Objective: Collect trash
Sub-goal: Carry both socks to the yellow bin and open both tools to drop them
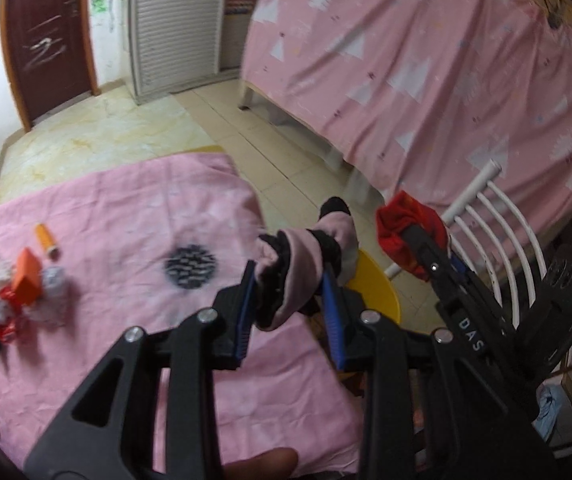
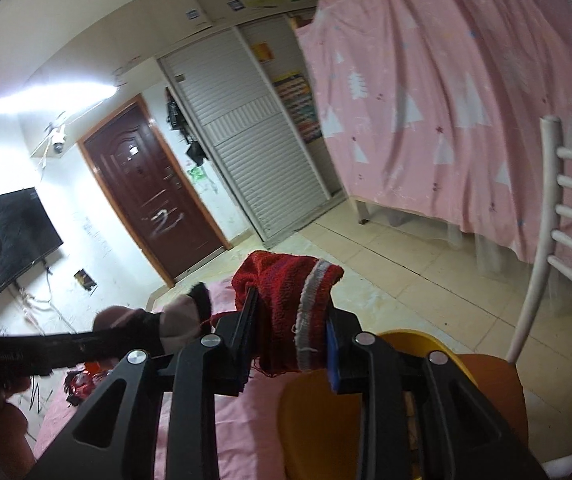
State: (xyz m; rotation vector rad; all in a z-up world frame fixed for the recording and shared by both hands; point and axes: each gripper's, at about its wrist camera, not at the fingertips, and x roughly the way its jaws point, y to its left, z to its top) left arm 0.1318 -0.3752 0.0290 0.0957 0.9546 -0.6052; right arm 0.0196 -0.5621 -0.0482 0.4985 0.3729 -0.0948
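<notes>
In the left wrist view my left gripper [image 1: 290, 272] is shut on a rolled pink and black sock [image 1: 306, 256], held above the edge of the pink-covered table [image 1: 125, 200]. Just right of it my right gripper [image 1: 418, 236] carries a red knitted cloth [image 1: 402, 220]. The right wrist view shows the same: my right gripper [image 2: 290, 300] is shut on the red cloth [image 2: 286, 292] with its grey stripe, and my left gripper [image 2: 165, 320] is at the left. A yellow bin [image 1: 378, 284] [image 2: 318, 408] sits below both loads. A trash pile [image 1: 13, 296] with an orange box lies at the table's left.
An orange tube [image 1: 47, 242] lies beside the pile, and a dark round patch [image 1: 191, 266] marks the cloth. A white slatted chair [image 1: 498, 216] [image 2: 546, 200] stands right of the bin. A pink curtain [image 1: 406, 60] hangs behind, with tiled floor [image 1: 277, 148] between.
</notes>
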